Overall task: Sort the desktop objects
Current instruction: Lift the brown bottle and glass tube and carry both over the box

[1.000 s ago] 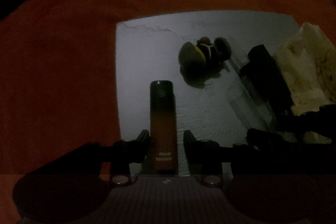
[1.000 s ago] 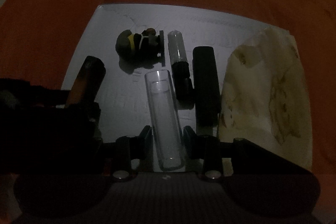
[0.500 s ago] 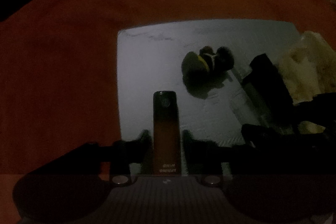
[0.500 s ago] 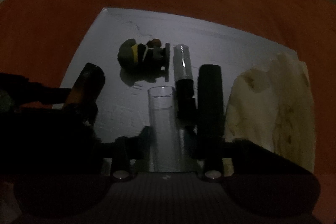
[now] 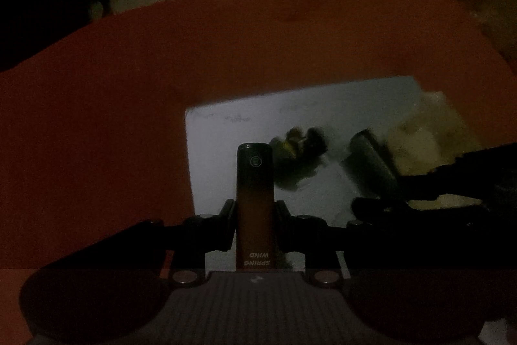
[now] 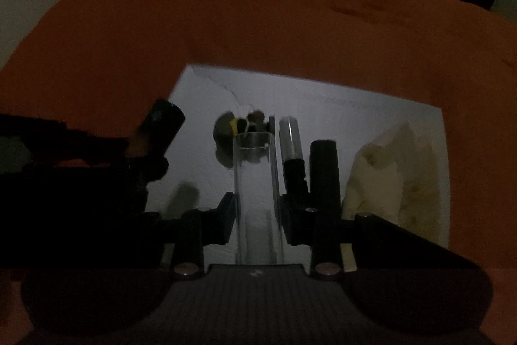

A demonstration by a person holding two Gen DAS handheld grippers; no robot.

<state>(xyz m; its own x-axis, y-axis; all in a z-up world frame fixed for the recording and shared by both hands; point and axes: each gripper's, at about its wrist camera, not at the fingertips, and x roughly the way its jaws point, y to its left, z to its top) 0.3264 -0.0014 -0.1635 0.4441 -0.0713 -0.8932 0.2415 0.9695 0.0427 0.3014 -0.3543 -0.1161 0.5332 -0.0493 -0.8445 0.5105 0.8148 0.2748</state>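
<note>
My left gripper [image 5: 255,209] is shut on a brown-and-black bottle [image 5: 254,196] marked "SPRING WIND" and holds it above the white mat [image 5: 226,131]. My right gripper [image 6: 257,206] is shut on a clear tube [image 6: 257,183], lifted over the mat [image 6: 339,105]. The bottle also shows in the right wrist view [image 6: 160,128], at the left. A small dark and yellow toy [image 6: 239,125] lies on the mat beyond the tube; it also shows blurred in the left wrist view [image 5: 299,141].
On the mat lie a pen-like item with a clear cap [image 6: 290,147], a black cylinder [image 6: 323,173] and a crumpled cream cloth [image 6: 394,170]. An orange cloth [image 6: 258,21] covers the table. A dark room lies beyond its far edge.
Both grippers have risen and pulled back with their objects; the mat and the things on it now look smaller and farther, and the room beyond the table has come into view.
</note>
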